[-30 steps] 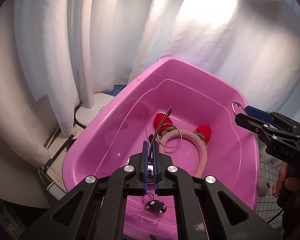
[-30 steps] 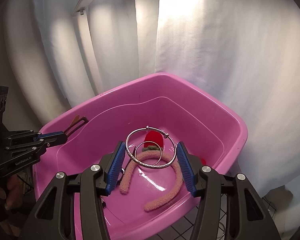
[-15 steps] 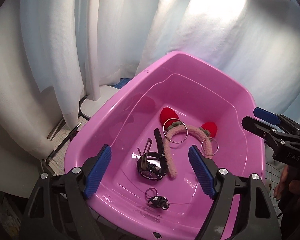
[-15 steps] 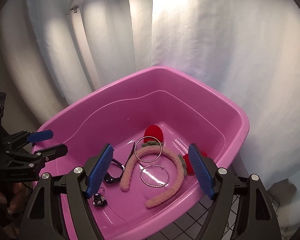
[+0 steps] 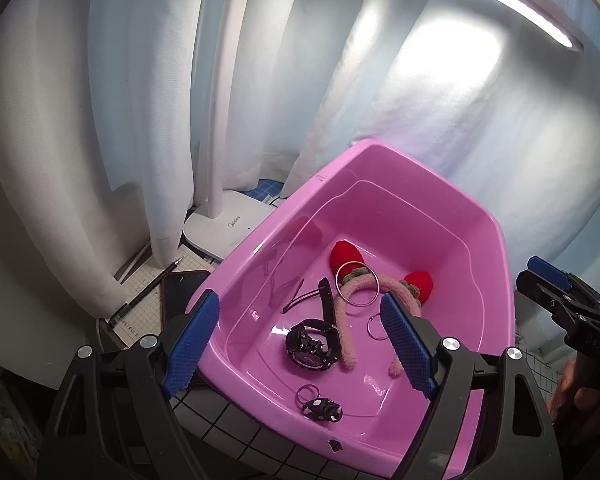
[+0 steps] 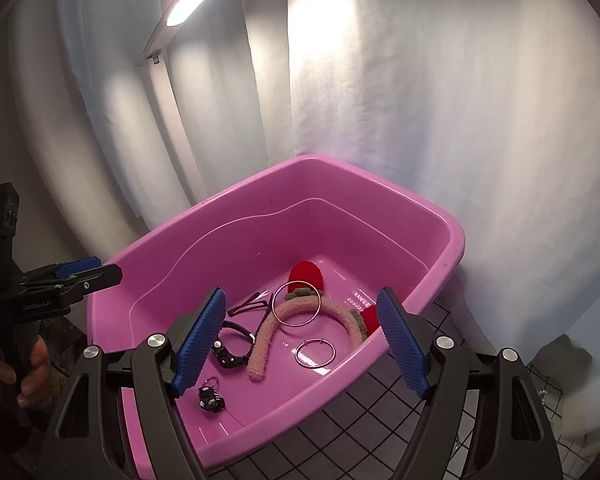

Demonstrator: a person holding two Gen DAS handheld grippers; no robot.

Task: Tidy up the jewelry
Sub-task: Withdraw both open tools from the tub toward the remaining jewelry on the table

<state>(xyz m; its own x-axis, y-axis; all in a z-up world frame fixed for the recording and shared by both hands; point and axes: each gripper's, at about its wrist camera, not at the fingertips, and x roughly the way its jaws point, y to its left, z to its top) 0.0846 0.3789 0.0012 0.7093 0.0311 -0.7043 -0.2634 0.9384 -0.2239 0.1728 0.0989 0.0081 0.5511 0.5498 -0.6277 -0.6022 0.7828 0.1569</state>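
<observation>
Jewelry lies gathered on the floor of the pink tub (image 5: 496, 248), and both tools hang over its near rim with nothing between their blue pads. Reading the left wrist view from left to right: the left hand-held gripper (image 5: 300, 342) stands wide open, its left pad over the tub's near-left rim; the black watch (image 5: 312, 344) sits lower centre, almost straight ahead between the pads, its strap running up and away toward the top of the frame; the fuzzy pink headband (image 5: 346, 322) arches just right of it, with a large silver ring (image 5: 356, 290) lying on its crown and a smaller ring (image 5: 374, 326) beside the right pad; a dark charm on a small ring (image 5: 320, 406) rests nearest, at bottom centre. At the far right edge the right hand-held gripper (image 5: 556, 292) shows, likewise open and empty. From the right wrist view that gripper (image 6: 300, 344) frames the headband (image 6: 268, 340) and a loose silver hoop (image 6: 315, 353) dead centre. Judging by this, everything in view is already stowed; the watch lies nearer the left tool, the hoop nearer the right.
</observation>
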